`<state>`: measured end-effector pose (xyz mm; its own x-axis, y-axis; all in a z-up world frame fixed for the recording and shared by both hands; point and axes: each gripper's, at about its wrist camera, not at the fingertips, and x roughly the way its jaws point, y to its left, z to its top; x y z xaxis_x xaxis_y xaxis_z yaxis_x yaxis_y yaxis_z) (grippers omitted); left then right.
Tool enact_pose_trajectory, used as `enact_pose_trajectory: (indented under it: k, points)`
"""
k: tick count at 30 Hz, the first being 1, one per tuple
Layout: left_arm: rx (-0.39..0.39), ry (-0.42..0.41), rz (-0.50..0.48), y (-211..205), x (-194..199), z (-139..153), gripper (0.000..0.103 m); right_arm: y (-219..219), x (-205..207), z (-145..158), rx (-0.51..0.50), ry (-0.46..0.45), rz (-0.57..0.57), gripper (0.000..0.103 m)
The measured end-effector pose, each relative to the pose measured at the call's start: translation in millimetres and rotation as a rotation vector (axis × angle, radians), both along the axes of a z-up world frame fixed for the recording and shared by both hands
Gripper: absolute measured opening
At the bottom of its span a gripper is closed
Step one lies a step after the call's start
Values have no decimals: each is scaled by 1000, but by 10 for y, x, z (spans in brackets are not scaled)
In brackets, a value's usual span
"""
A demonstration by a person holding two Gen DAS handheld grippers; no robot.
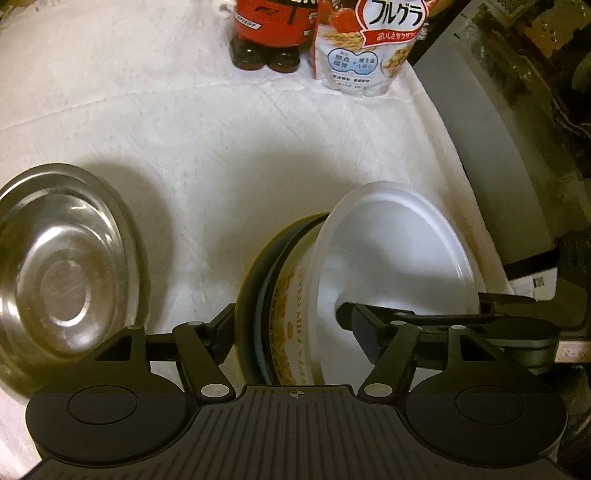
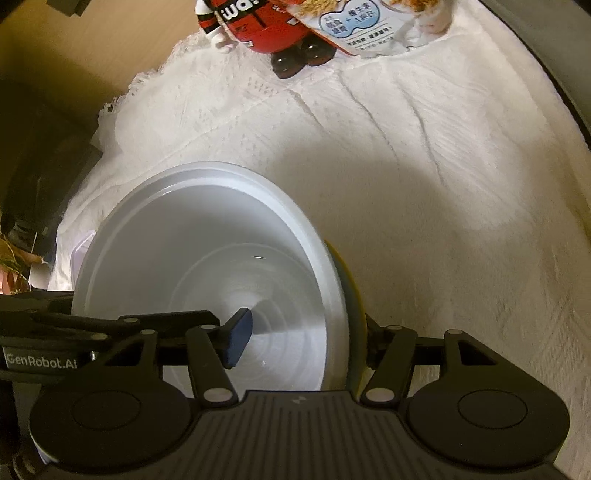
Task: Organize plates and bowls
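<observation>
A white bowl [image 1: 399,258] [image 2: 207,266] with gold print on its outer wall [image 1: 295,317] is nested in a darker dish with a yellow rim [image 1: 251,280] [image 2: 351,280]. The stack rests on a white cloth. My left gripper [image 1: 286,328] straddles the stack's near-left rim, one finger outside the yellow rim and the other inside the white bowl, both pads clear of the walls. My right gripper [image 2: 310,343] straddles the opposite rim. Its blue pad [image 2: 240,339] stands inside the bowl away from the wall, and its outer finger is partly hidden behind the rim. A steel bowl [image 1: 62,266] sits apart at the left.
A red figure [image 1: 273,29] and a cereal bag [image 1: 369,48] stand at the back of the white cloth [image 1: 203,129]. A grey edge [image 1: 480,147] bounds the cloth on the right. Bare cloth lies between the steel bowl and the stack.
</observation>
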<state>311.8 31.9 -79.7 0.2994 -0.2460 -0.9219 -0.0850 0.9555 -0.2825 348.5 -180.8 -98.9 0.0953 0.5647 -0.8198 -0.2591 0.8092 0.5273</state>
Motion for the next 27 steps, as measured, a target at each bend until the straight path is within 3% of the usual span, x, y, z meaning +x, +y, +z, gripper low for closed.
enact_pose_trajectory:
  k: [11,17,23,27]
  points:
    - [-25,24,-1,76,-17,-77,70,-33,8,138,8,-45,12,58]
    - [-29,33,10,98,-66,-132,70,24,-7,-14,-2,14,17,58]
    - [-12,30,-6,77,-67,-135,72,-15,17,-89,61,75,-1,58]
    - [-11,32,1,73,-57,-150,72,28,-3,-72,49,71,14,55]
